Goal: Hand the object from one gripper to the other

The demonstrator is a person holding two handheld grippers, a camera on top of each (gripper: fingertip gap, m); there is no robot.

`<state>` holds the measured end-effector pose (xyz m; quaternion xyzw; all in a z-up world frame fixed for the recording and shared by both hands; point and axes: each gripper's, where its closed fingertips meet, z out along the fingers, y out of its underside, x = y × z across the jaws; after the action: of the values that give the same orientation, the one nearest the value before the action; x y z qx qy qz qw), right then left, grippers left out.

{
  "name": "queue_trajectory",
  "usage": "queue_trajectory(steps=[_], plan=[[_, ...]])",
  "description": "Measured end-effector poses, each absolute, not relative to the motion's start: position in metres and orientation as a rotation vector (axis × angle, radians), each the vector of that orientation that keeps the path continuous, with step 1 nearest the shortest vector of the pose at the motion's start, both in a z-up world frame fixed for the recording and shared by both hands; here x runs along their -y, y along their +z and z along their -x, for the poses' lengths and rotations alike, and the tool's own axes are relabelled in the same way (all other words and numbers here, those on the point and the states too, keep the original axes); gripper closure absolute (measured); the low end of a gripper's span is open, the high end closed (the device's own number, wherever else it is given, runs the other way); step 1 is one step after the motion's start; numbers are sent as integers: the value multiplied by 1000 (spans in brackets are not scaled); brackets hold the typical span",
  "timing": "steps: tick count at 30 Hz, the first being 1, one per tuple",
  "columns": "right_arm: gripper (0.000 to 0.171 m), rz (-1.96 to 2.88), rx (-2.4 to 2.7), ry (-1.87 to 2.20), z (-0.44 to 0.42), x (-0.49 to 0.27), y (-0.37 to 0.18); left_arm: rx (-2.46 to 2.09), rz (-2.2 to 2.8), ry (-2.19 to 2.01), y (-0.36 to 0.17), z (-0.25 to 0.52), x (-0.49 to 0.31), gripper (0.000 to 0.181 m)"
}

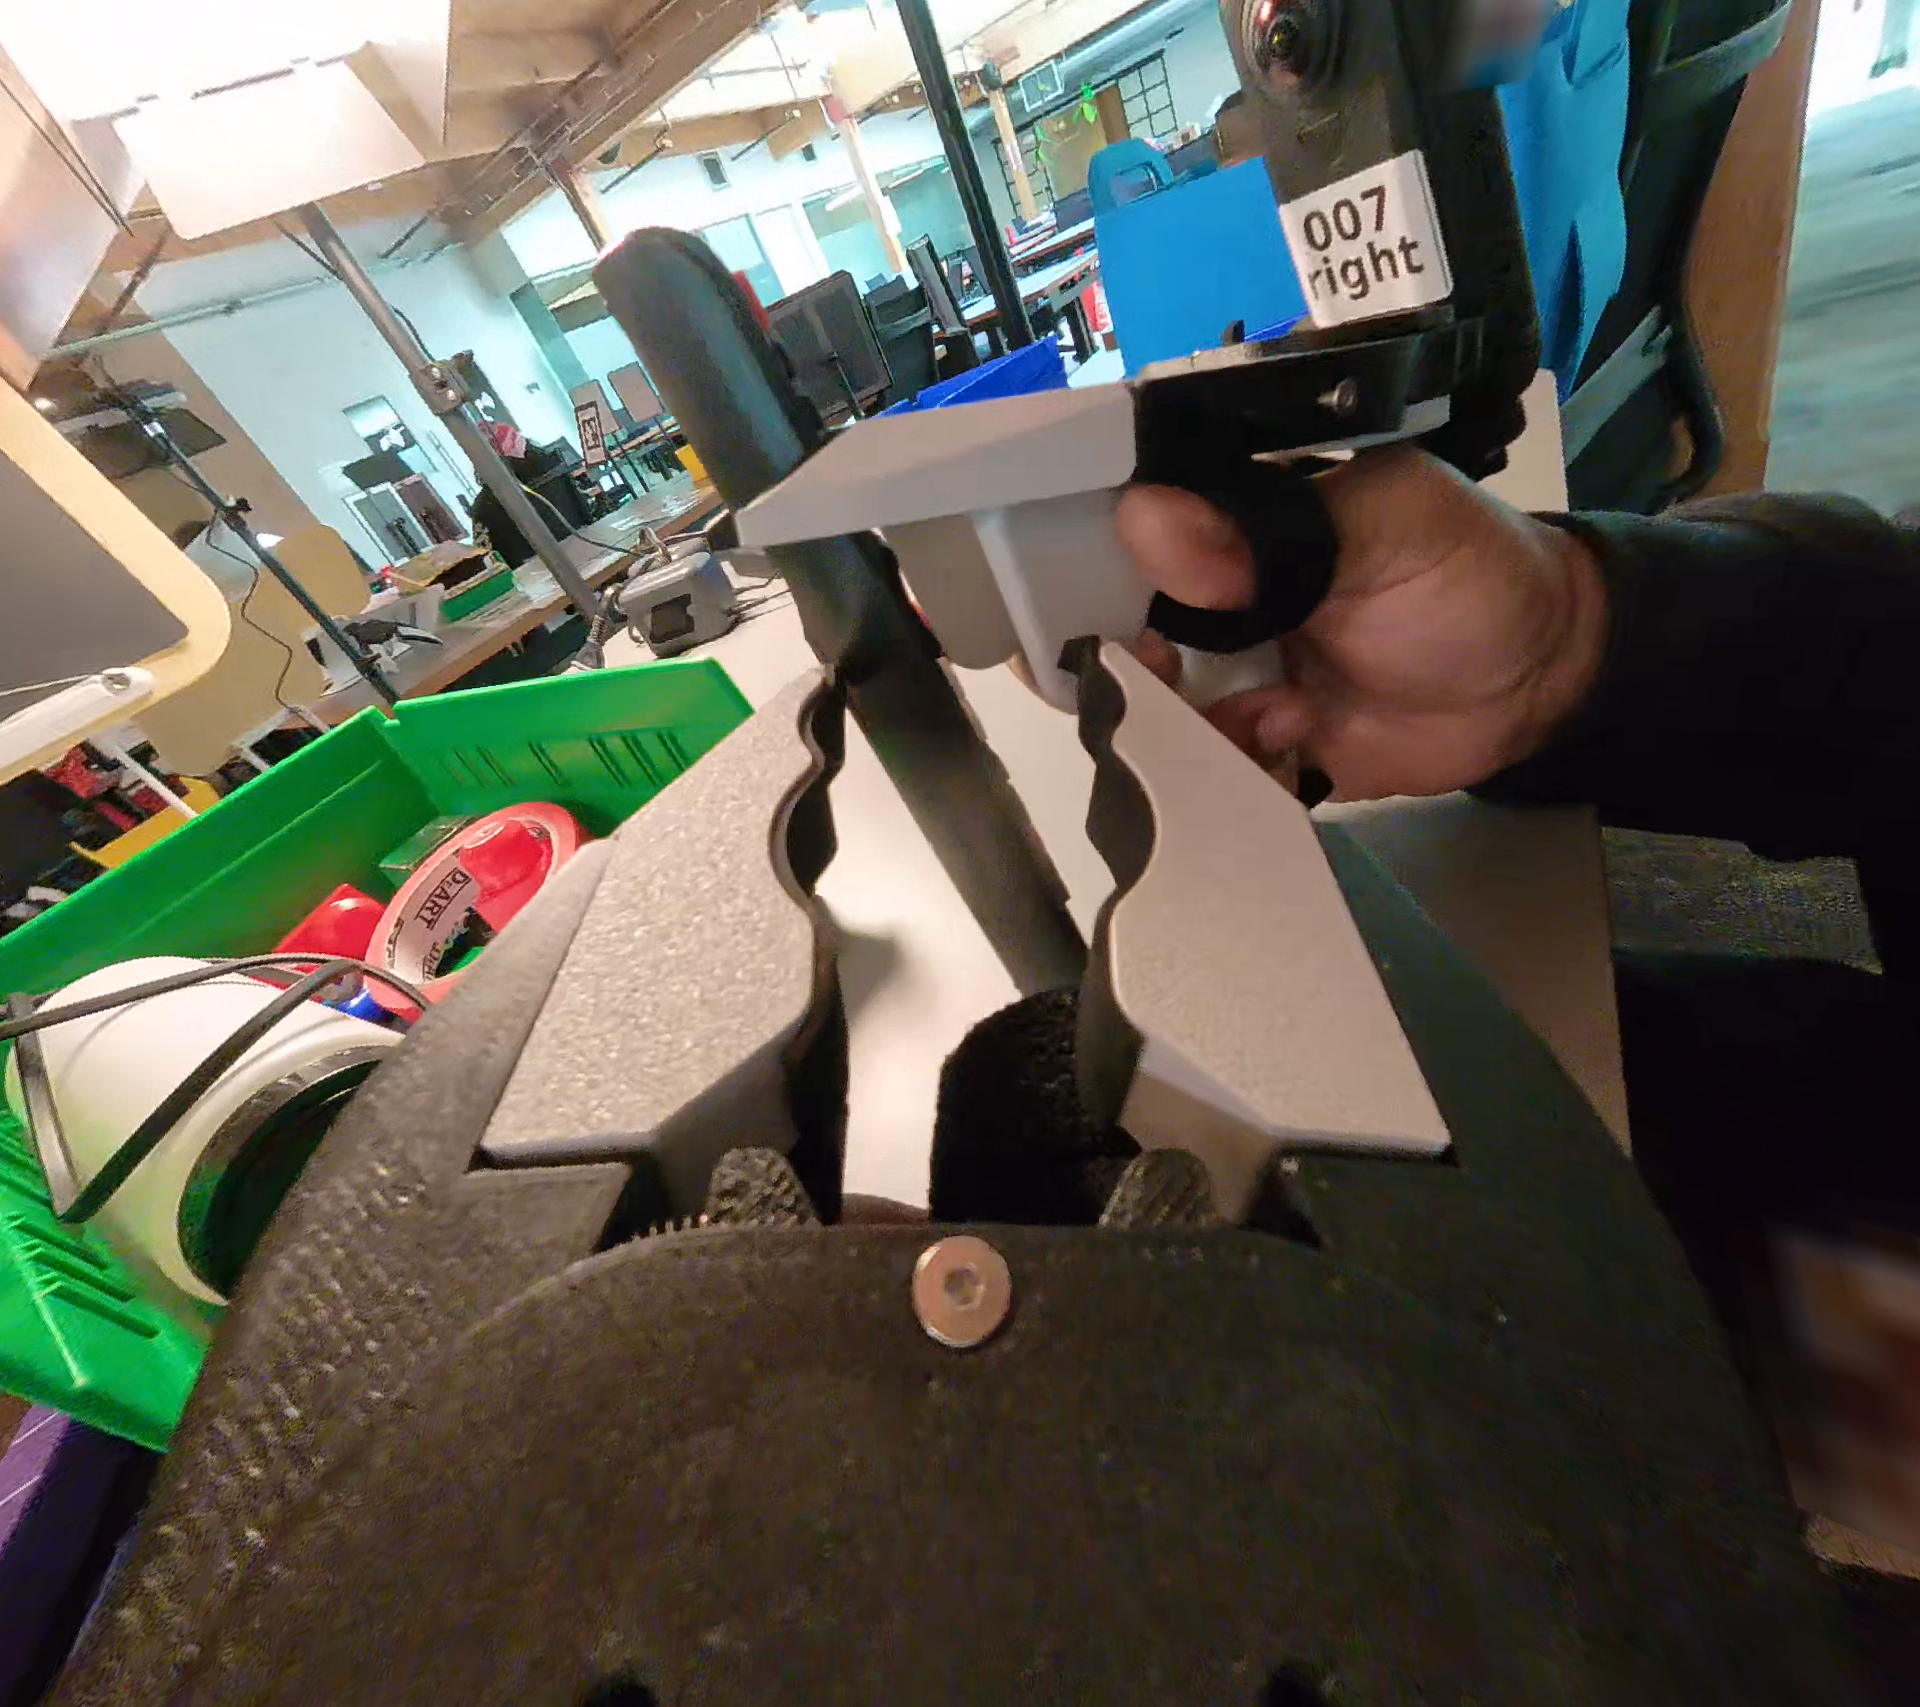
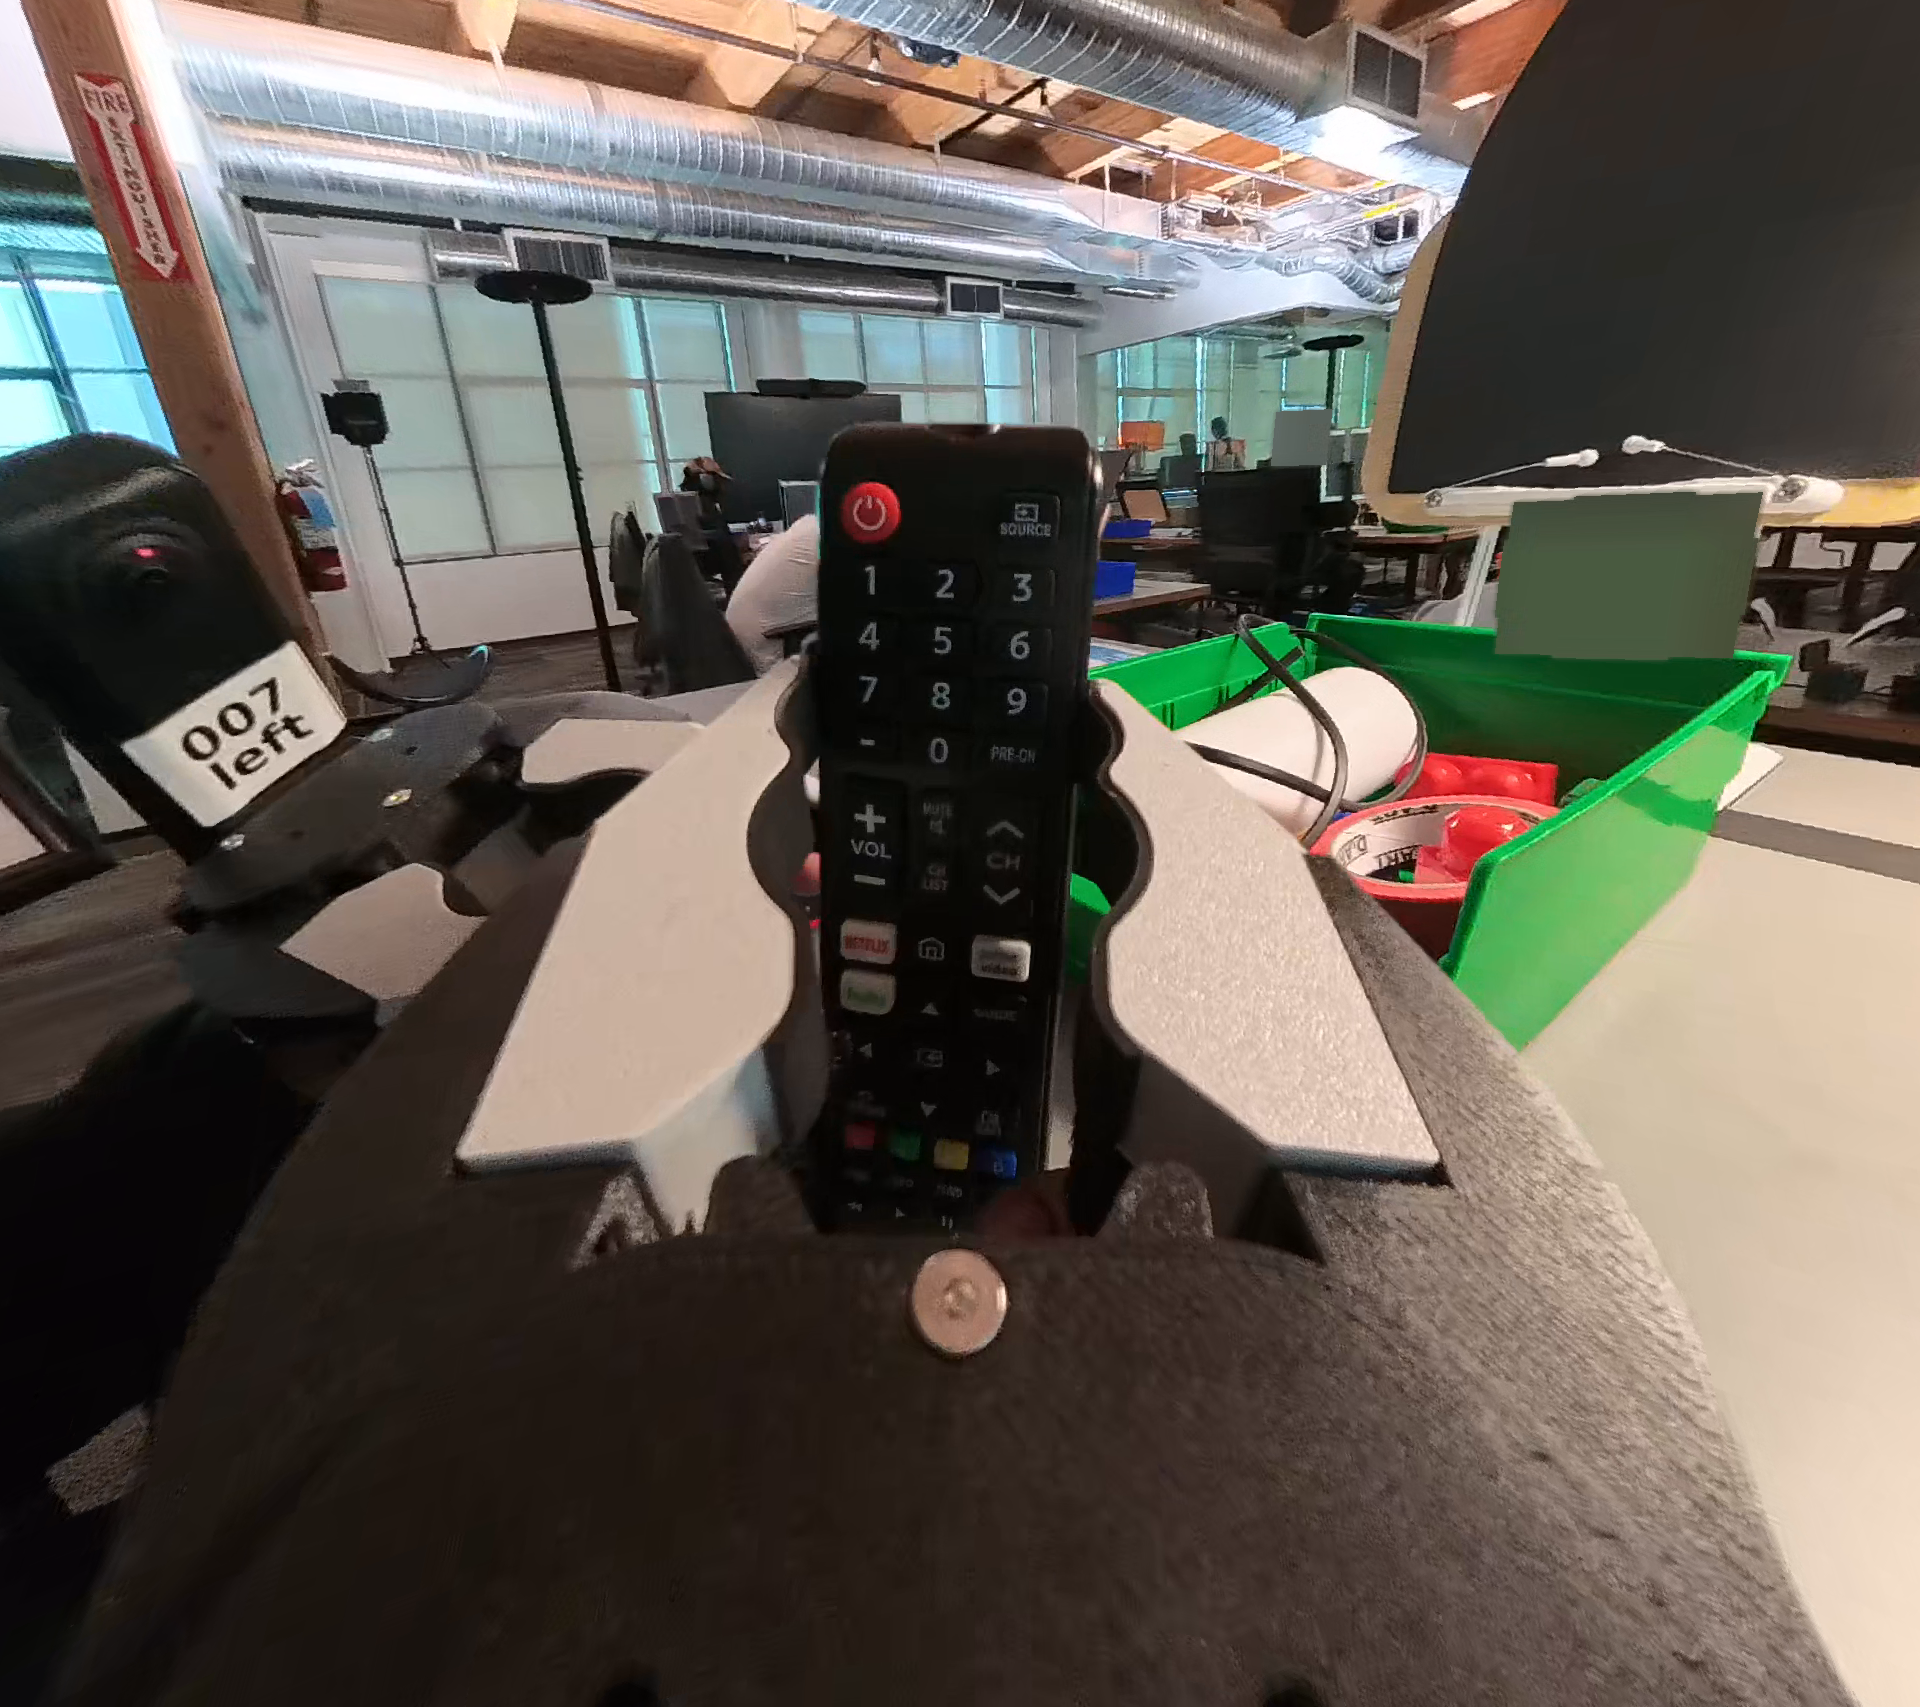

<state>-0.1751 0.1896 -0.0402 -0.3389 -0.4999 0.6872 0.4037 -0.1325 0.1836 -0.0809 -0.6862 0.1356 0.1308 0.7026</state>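
Observation:
A black TV remote (image 2: 951,784) stands upright between the fingers of my right gripper (image 2: 956,696), which is shut on its sides, buttons facing the camera. In the left wrist view the remote (image 1: 914,722) shows as a dark bar slanting up and left. It runs through the gap of my left gripper (image 1: 961,691), which is open, with the left finger clear of it. The right gripper (image 1: 831,556) holds the remote higher up, gripped by a hand (image 1: 1403,618). The left gripper (image 2: 447,836) also shows at the left of the right wrist view.
A green bin (image 1: 312,826) sits on the grey table (image 2: 1714,1138), also seen in the right wrist view (image 2: 1558,909). It holds a red tape roll (image 2: 1392,836), a white roll (image 2: 1340,722) and a black cable. A dark panel (image 2: 1714,203) stands behind the bin.

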Motion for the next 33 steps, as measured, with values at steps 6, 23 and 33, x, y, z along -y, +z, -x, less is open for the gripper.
queue_trajectory(steps=[6, 23, 33], plan=[[121, 879, 1198, 1740, 174, -200, -36, -286, 1549, 289, -84, 135, -185, 138], [114, 757, 1283, 1693, 170, -176, -37, -187, 1603, 360, -91, 154, -188, 156], [106, 730, 1317, 1657, 171, -169, -40, -26, 1490, 194, -68, 168, -175, 158]])
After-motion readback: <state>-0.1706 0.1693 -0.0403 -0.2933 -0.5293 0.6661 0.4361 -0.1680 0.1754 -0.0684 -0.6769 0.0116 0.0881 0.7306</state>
